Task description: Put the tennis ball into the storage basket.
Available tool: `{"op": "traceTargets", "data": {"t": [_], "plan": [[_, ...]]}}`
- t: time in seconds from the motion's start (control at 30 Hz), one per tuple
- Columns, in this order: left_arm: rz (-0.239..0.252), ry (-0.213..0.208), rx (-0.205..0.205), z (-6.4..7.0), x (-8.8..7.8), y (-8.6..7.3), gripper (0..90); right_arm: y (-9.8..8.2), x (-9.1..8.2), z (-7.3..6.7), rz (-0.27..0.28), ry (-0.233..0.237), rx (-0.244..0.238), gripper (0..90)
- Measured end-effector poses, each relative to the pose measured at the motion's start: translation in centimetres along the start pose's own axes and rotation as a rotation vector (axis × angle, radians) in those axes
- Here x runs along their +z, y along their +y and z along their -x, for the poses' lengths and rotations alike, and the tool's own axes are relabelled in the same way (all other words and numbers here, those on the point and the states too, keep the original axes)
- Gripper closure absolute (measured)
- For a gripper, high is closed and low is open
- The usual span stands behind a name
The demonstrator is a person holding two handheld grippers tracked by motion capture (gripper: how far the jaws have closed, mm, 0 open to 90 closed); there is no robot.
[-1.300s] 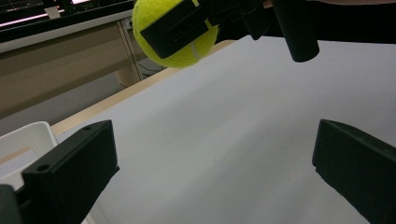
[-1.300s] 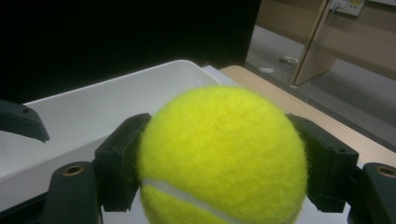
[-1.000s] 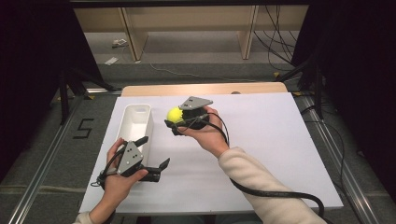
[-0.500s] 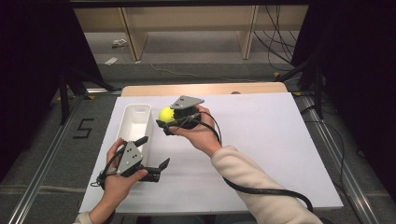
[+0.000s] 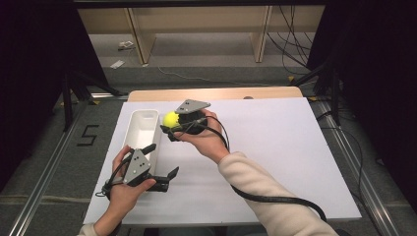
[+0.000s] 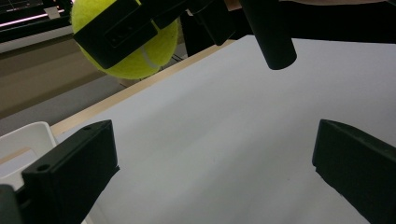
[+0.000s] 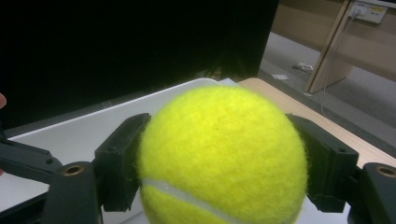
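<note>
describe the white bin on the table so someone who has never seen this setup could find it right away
Start at the white table and go to its left edge. There a long, narrow white bin lies lengthwise, open on top and empty. It sits just left of the tennis ball clamped in the right gripper, and it is the table's one container.

Lab, dark curtains (image 5: 34, 73), floor rails (image 5: 44, 177), cables (image 5: 290, 39)

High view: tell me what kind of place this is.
Probably a lab or recording station, not a home: a white-covered table fenced by dark curtains, metal floor rails, loose cables on the floor behind, and a taped number 5 on the grey carpet.
</note>
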State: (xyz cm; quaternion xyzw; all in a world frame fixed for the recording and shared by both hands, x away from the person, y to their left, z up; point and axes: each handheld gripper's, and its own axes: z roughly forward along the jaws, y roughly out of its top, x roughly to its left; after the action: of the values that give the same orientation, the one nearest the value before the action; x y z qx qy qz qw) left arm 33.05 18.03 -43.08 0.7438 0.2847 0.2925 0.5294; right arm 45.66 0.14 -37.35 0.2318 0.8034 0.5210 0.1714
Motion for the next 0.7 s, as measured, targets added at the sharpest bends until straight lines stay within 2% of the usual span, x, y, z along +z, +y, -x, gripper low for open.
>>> {"op": "traceTargets", "data": {"t": [0.7], "plan": [[-0.002, 0.0, 0.006, 0.0, 0.0, 0.0, 0.0, 1.0, 1.0, -0.2, -0.002, 0.008, -0.005, 26.8]]}}
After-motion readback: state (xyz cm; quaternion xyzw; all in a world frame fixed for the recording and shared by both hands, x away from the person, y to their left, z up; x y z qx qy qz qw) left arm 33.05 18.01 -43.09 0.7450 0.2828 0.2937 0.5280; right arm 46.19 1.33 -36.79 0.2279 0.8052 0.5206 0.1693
